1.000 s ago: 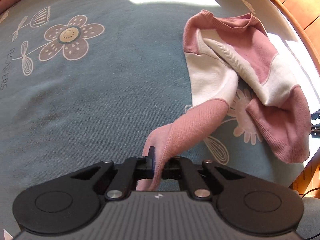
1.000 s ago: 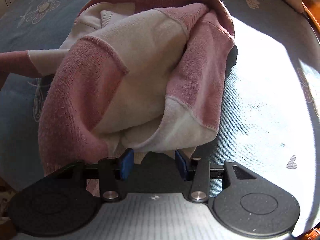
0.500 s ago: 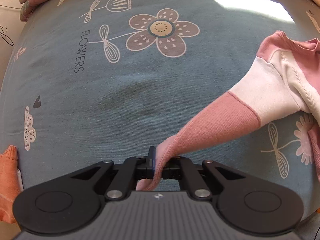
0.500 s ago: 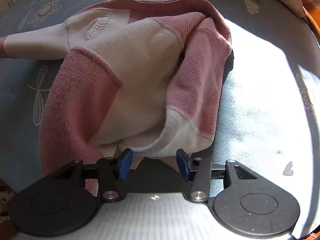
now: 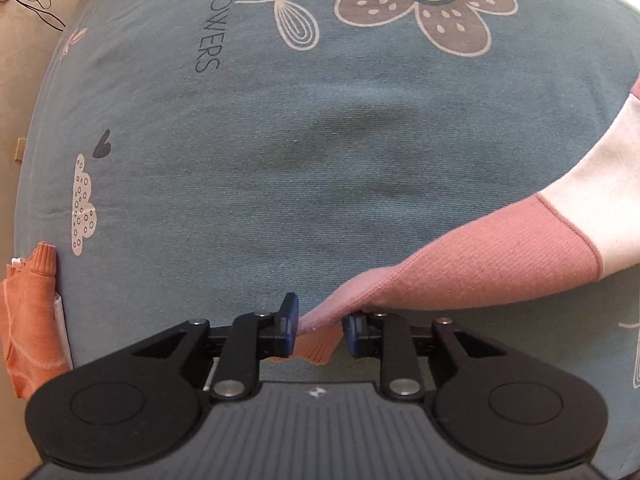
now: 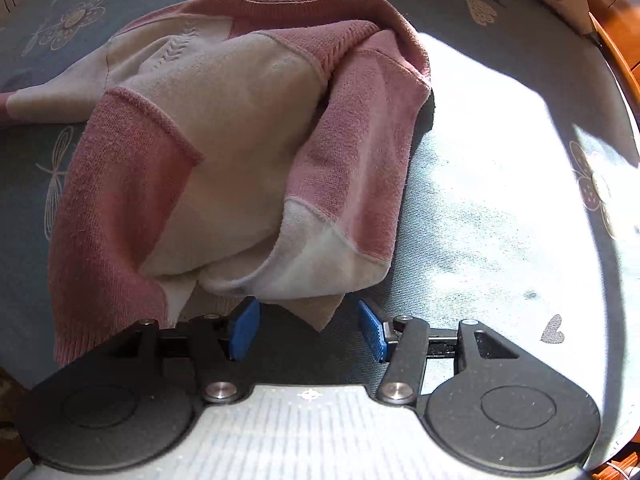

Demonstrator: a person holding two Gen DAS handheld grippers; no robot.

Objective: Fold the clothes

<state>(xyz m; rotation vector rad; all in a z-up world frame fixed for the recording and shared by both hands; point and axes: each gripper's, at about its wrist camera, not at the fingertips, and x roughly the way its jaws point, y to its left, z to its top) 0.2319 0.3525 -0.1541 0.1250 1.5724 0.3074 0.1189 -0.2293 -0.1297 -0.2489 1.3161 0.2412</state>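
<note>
Left tongs: opening, pink sleeve cuff loose between the pads.
Right tongs: opening, released, a cream corner between them.
Sweater: bunched on the blue flowered bedspread, sleeve stretched toward its left edge.

This looks like a bedroom in a home. The work surface is a soft, padded bed covered by a blue-grey sheet printed with large flowers, clouds, hearts and the word "FLOWERS". A pink and cream knitted sweater lies crumpled on it, and an orange garment sits at the bed's edge. Sunlight falls across the fabric. At the far right stands warm wooden furniture, possibly a bed frame.
</note>
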